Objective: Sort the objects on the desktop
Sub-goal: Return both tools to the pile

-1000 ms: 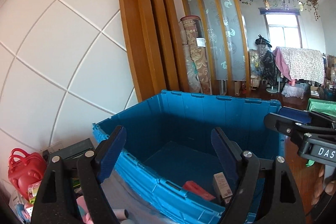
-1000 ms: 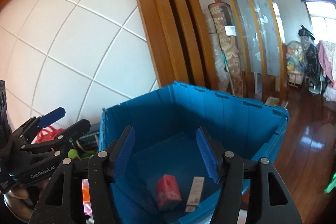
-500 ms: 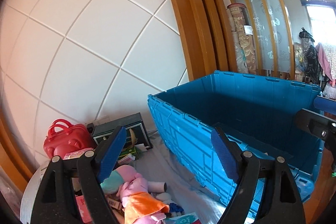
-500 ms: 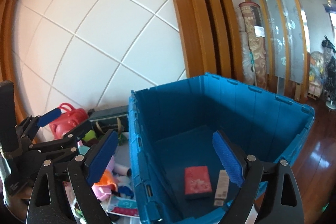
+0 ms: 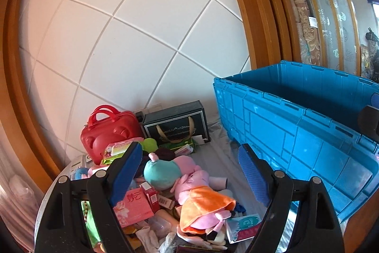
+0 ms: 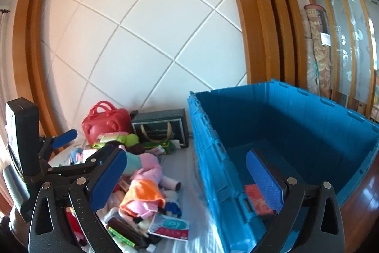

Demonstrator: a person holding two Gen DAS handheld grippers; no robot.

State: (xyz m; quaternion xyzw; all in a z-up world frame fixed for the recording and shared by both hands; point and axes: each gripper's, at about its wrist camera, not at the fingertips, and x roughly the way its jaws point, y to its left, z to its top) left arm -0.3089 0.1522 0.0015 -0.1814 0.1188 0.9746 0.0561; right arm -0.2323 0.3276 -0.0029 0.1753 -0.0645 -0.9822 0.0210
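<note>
Through the left wrist camera I am looking along my left gripper (image 5: pixel 190 173), whose jaws are standing wide apart and holding nothing, and the pile I am sorting is lying directly beneath and between them: a pink plush pig in an orange dress (image 5: pixel 201 193) is sprawling just past the fingertips, a pink carton (image 5: pixel 132 205) is sitting under my left finger, and a red toy case (image 5: pixel 106 132) and a dark gift box (image 5: pixel 176 123) are standing farther ahead against the wall. The blue crate (image 5: pixel 284 132) is waiting off to my right, its near wall just beside the right finger. To do this pick well, I am judging that I should come straight down over the plush's torso, since the soft body will squash and slip if I catch only the dress. Through the right wrist camera my right gripper (image 6: pixel 187 178) is likewise spread and empty, straddling the crate's (image 6: pixel 213 158) left wall, so one finger is hanging over the pile and the other over the crate's inside, where a red packet (image 6: pixel 257 199) is lying below the right finger. The left gripper (image 6: pixel 78 146) is showing to my left, and I should be keeping the right one clear of it.
</note>
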